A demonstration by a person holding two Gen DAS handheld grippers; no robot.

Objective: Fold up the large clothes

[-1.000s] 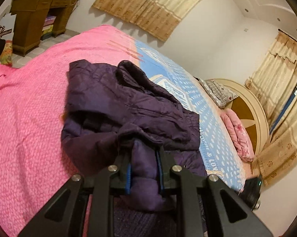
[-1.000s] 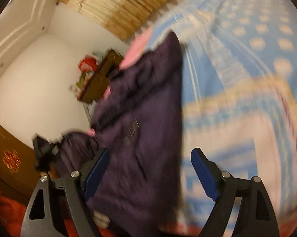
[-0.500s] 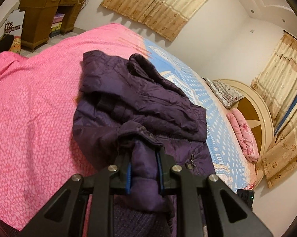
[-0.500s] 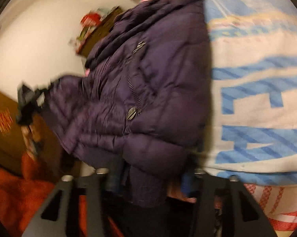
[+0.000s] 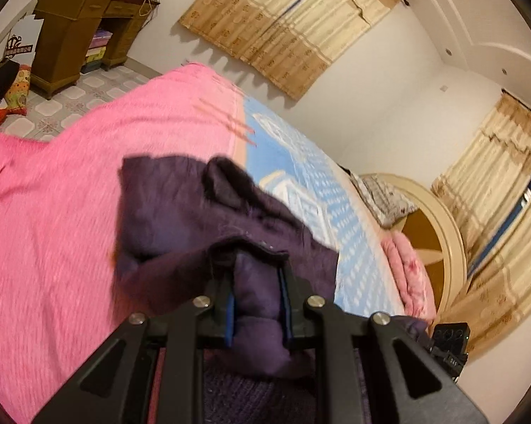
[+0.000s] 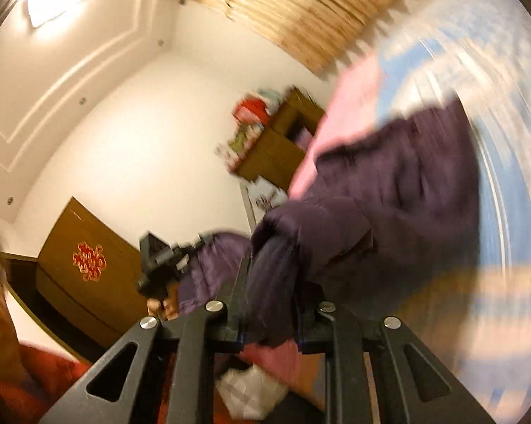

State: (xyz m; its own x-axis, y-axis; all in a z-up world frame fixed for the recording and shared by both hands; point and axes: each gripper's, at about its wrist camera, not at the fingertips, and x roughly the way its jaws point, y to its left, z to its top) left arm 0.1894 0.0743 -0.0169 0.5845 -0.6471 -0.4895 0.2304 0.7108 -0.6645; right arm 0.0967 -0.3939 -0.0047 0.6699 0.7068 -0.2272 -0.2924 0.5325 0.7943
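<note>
Right wrist view: right gripper [image 6: 270, 304] jaws, wide a second ago, have just closed on the purple jacket [image 6: 389, 190]; left gripper [image 5: 256, 293] stays clamped narrowly on its hem.

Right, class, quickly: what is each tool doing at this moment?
Left tool: shut on the purple jacket.
Right tool: jaws just closing, now shut on the same purple jacket.

Home bedroom; bed [image 5: 71, 212], curtains [image 5: 286, 28].
</note>
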